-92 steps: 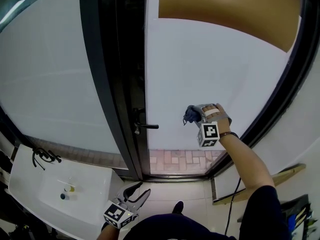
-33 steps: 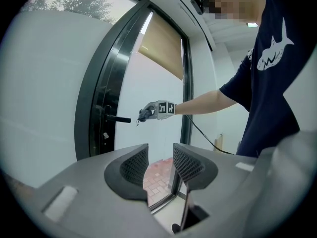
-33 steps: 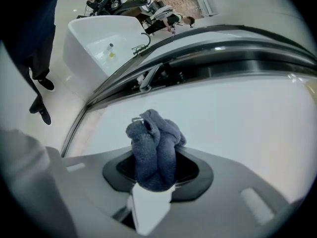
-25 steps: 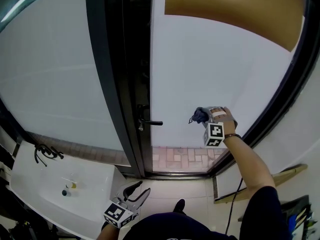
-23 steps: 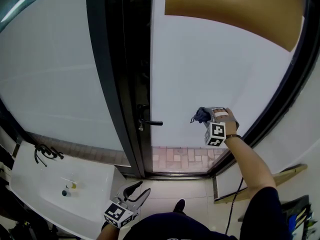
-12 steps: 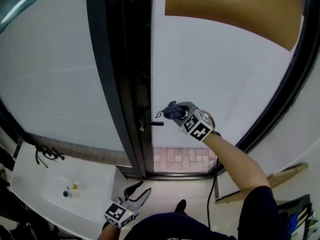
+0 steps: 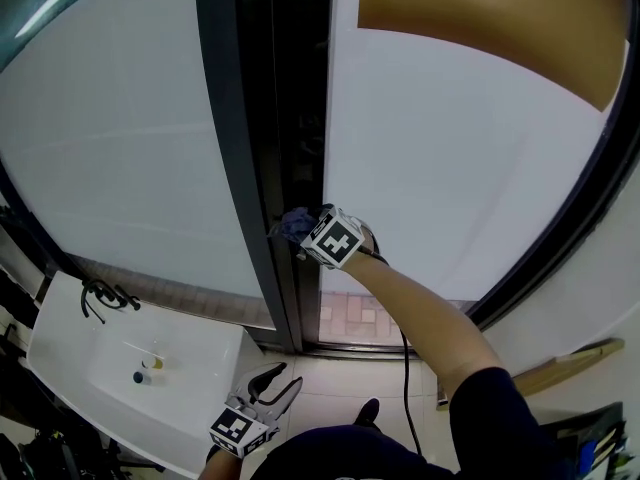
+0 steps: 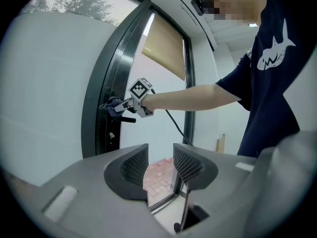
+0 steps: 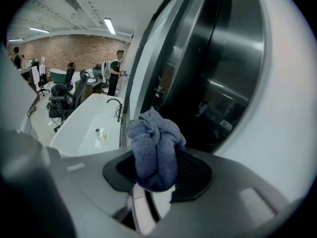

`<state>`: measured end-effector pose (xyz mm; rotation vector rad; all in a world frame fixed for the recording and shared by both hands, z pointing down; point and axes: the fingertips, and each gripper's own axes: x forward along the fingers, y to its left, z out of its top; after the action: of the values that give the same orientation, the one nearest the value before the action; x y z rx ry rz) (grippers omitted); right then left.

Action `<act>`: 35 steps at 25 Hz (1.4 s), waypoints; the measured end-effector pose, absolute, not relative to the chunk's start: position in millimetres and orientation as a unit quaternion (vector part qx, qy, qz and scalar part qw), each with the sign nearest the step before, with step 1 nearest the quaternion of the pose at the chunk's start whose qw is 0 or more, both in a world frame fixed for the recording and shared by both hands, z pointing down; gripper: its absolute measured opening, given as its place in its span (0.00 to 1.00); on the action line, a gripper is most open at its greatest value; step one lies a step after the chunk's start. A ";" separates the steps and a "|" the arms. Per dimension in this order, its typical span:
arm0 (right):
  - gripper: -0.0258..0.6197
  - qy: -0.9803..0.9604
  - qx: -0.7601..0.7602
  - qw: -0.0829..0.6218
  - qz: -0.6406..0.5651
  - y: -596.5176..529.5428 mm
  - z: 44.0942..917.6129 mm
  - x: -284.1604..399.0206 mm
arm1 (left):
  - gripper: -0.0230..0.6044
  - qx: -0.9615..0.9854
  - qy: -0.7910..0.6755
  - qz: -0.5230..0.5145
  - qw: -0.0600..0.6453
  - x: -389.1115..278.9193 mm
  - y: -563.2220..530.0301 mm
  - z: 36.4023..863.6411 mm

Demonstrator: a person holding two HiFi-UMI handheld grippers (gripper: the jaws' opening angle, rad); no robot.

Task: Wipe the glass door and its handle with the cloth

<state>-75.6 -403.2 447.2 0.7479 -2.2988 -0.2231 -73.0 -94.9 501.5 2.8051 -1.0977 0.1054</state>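
Observation:
The frosted glass door (image 7: 450, 158) stands in front of me, its black frame (image 7: 265, 118) to its left. My right gripper (image 7: 297, 230) is shut on a bunched blue cloth (image 7: 293, 222) and holds it against the door's edge at handle height. The cloth hides most of the handle there. In the left gripper view the black lever handle (image 8: 128, 119) juts out just under the cloth (image 8: 113, 106). In the right gripper view the cloth (image 9: 156, 143) sits between the jaws, close to the dark frame (image 9: 213, 83). My left gripper (image 7: 278, 380) hangs low and open, with nothing in it (image 8: 156, 162).
A white sink (image 7: 110, 378) with a black tap (image 7: 100, 296) lies at the lower left. A tan roller blind (image 7: 480, 18) covers the top of the door. A wooden board (image 7: 570, 356) leans at the lower right. Office chairs (image 9: 64, 95) and people show beyond the sink.
My right gripper has carried the cloth leftward, from the middle of the glass pane to the door's edge at the handle. The left gripper has stayed low and open.

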 end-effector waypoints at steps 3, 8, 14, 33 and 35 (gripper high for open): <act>0.26 -0.883 0.281 0.363 -0.096 -402.9 453.2 -81.8 | 0.28 0.926 -0.368 0.036 0.069 -79.0 -94.4 507.0; 0.26 -0.886 0.262 0.379 -0.046 -398.8 463.5 -72.8 | 0.28 0.928 -0.365 0.035 0.067 -77.7 -96.9 508.8; 0.26 -0.887 0.248 0.390 0.006 -390.9 469.7 -41.2 | 0.28 0.933 -0.354 0.034 0.060 -72.0 -102.0 505.5; 0.27 -0.882 0.292 0.364 -0.068 -379.3 429.3 16.2 | 0.28 0.936 -0.345 0.031 0.058 -72.8 -100.8 502.4; 0.27 -0.867 0.285 0.375 -0.160 -372.7 418.8 -12.7 | 0.28 0.936 -0.347 0.031 0.056 -71.8 -99.6 504.2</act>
<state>-12.7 -372.7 418.8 0.7300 -2.2194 -0.4104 -71.8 -99.6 504.2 2.8401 -1.0528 0.0935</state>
